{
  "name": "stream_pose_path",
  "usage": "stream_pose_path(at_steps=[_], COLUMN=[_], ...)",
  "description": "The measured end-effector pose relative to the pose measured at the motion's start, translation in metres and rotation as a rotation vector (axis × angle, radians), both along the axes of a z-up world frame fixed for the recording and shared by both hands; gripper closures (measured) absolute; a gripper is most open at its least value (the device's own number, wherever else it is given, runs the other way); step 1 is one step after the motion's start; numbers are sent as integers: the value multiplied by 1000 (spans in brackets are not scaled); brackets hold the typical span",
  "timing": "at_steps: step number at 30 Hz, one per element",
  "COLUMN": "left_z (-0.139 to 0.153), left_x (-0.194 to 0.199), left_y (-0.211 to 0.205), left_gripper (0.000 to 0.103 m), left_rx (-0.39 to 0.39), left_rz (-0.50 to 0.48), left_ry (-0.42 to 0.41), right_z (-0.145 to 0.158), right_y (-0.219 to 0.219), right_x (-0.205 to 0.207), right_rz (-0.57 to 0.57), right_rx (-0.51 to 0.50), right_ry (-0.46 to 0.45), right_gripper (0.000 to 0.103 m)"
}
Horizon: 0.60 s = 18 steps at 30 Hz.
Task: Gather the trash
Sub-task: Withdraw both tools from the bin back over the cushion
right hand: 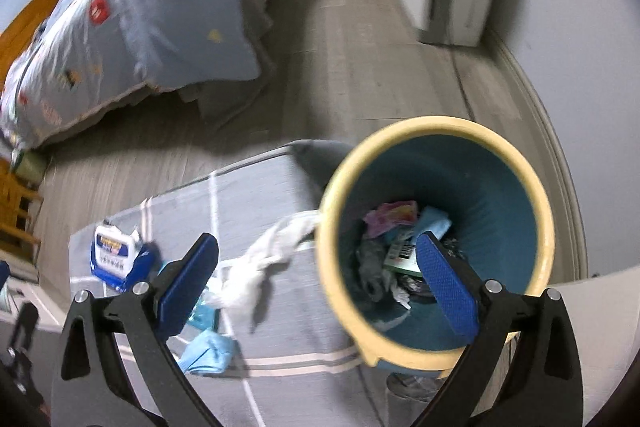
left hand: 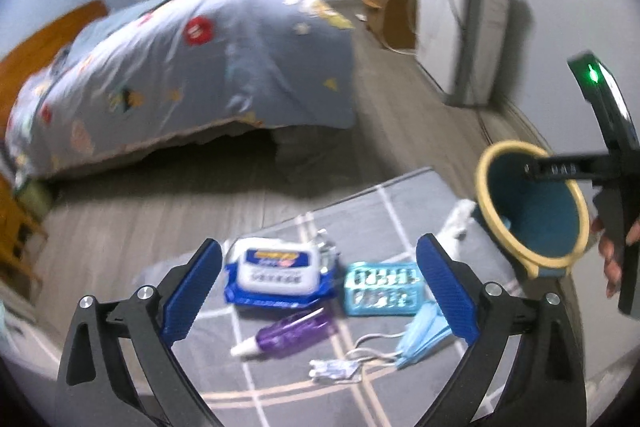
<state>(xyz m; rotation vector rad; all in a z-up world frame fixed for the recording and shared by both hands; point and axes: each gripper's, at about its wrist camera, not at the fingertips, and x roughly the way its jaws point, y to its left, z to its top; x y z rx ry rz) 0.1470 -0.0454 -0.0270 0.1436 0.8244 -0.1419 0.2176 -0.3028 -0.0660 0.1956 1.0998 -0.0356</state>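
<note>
My left gripper (left hand: pixel 320 291) is open and empty above a grey checked surface (left hand: pixel 408 195). Below it lie a blue wet-wipe pack (left hand: pixel 276 275), a teal blister pack (left hand: pixel 384 289), a purple tube (left hand: pixel 292 333), a blue face mask (left hand: pixel 420 341) and a small foil wrapper (left hand: pixel 334 371). A teal bin with a yellow rim (left hand: pixel 532 211) stands at the right. My right gripper (right hand: pixel 316 287) is open and empty over the bin's rim (right hand: pixel 332 267); the bin holds several pieces of trash (right hand: pixel 392 251). A white crumpled tissue (right hand: pixel 264 267) lies beside the bin.
A bed with a blue patterned quilt (left hand: pixel 200 67) stands at the back left on a wood floor (left hand: pixel 160 219). A white appliance (left hand: pixel 460 27) and a wooden cabinet (left hand: pixel 388 7) stand along the right wall. Wooden furniture (left hand: pixel 16 239) is at the left edge.
</note>
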Motion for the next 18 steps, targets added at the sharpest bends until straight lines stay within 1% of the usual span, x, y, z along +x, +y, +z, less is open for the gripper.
stream_pose_path(at_steps=[2,4,9,12,14,18], left_z=[-4,-7,-12,-14,-19,-41], left_x=[0,-1,-9,-11,-12,-6], left_y=[20,33,67,83,94,108], left_gripper=[6,6,6,6,6,6], left_rx=[-55,-74,-44,-71,-84,-24], left_rz=[41,72,113,126,128,129], left_ry=[22,33,38,40,52,92], right_z=[-1,-2,-4,-9,-17,-27], right_y=[16,27,55,73,90,119], right_x=[0,-1,-2,-2,1,7], right_rz=[35,51,53,69,98,131], right_rx=[-18,-25,1,-3,-14,-25], right_ry=[9,18,39,47,77,91], right_gripper=[6,6,6,6,6,6])
